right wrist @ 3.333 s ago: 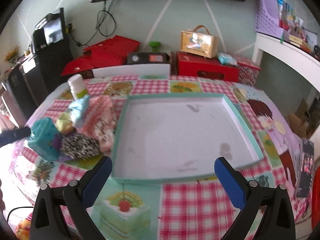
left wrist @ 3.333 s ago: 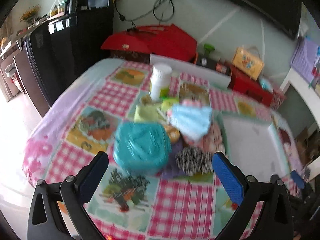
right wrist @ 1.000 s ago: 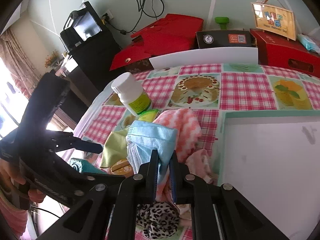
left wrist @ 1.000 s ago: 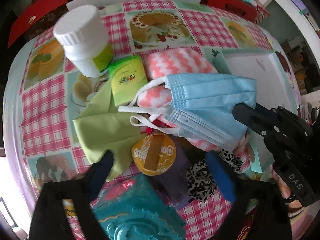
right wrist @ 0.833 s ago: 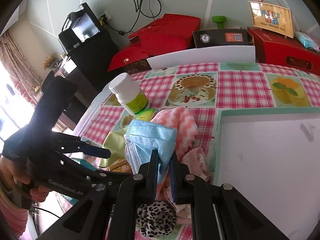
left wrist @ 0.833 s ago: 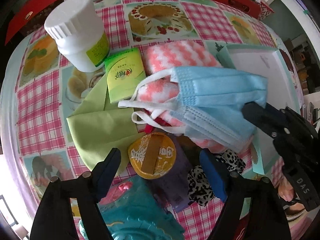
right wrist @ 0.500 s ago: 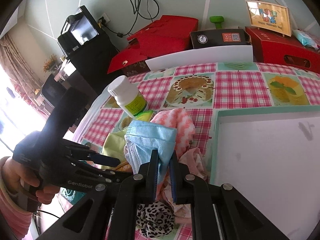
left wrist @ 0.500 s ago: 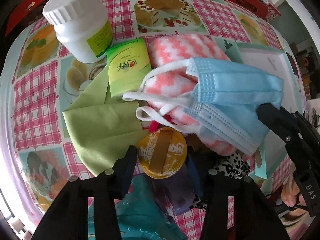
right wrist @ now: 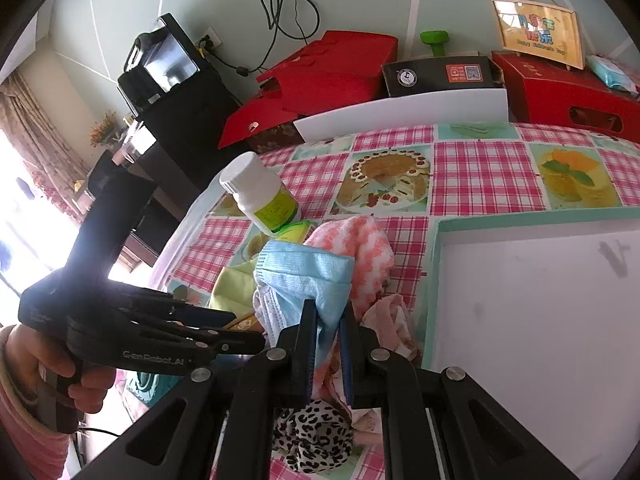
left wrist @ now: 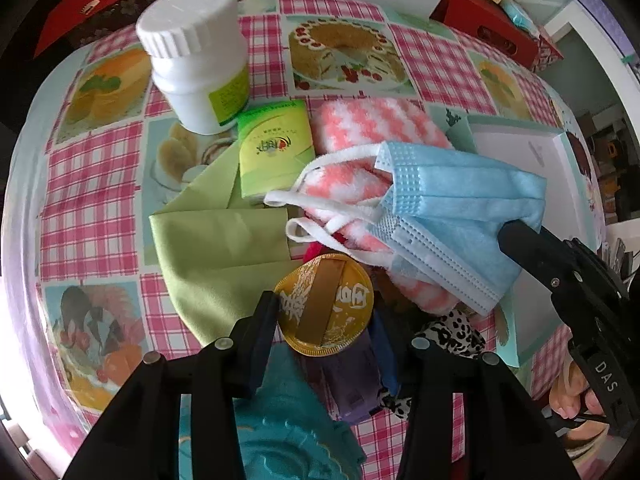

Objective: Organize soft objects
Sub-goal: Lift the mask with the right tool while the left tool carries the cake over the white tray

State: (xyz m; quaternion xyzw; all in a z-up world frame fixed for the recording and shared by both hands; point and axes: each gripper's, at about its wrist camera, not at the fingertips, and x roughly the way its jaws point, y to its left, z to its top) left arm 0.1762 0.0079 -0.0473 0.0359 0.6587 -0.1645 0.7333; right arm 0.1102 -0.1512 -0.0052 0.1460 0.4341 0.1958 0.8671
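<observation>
Left wrist view: soft pile on checked oilcloth, both tools closed on things.

Farthest left, stood a white plastic bottle [left wrist: 196,56] with ribbed cap, upright on the glossy tablecloth [left wrist: 88,184]; lay just beside it a flat green packet [left wrist: 274,152], resting on a smooth lime cloth [left wrist: 224,252]. Gripped by the left gripper [left wrist: 326,320] a round gold foil disc [left wrist: 326,308], fingers closed against its two edges. Sat below it an embossed teal box [left wrist: 288,440]. Lay at centre a fluffy pink-and-white zigzag towel [left wrist: 372,136], draped over by a pleated blue face mask [left wrist: 460,208] with white ear loops. Pinched the mask's right end, the right gripper [right wrist: 328,324], jaws nearly together on the fabric. Bunched beneath, a leopard-print scrunchie [left wrist: 452,332]. Farthest right, a shallow white tray [right wrist: 540,300] with teal rim.
</observation>
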